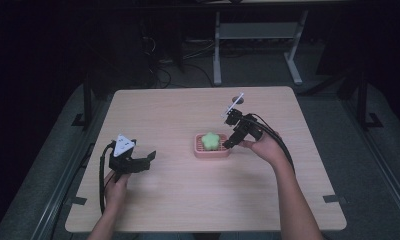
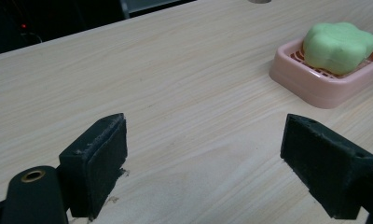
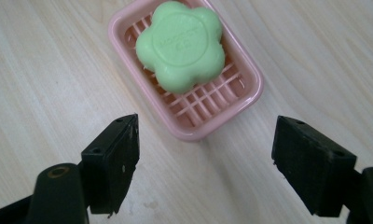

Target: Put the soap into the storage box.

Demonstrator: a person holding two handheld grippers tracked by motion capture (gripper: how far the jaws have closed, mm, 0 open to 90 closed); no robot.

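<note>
Near the middle of the table (image 1: 188, 200) we see a pink soap dish (image 1: 212, 150) with a slatted floor, and on it a green flower-shaped soap (image 1: 210, 141) lying flat toward one end, leaving the slats at the other end bare. Some lettering is pressed into the soap's top, though we cannot read it at this sharpness.

Our right tool (image 1: 231, 142) is held in the right hand (image 1: 264, 147) just beside the dish on its right, tilted down toward it. From the right gripper view its jaws stand wide apart, released, with nothing between them; the soap dish (image 3: 194, 93) and soap (image 3: 180, 44) lie just ahead of the gap, and neither jaw touches the dish.

Our left tool (image 1: 149, 159) sits well apart from the dish, toward the table's left, gripped by the left hand (image 1: 116, 187), with its grey three-cornered plate on top. In the left gripper view its jaws are likewise spread and empty, over bare wood, with the dish (image 2: 315, 84) and soap (image 2: 338, 44) off at the upper right.
</note>
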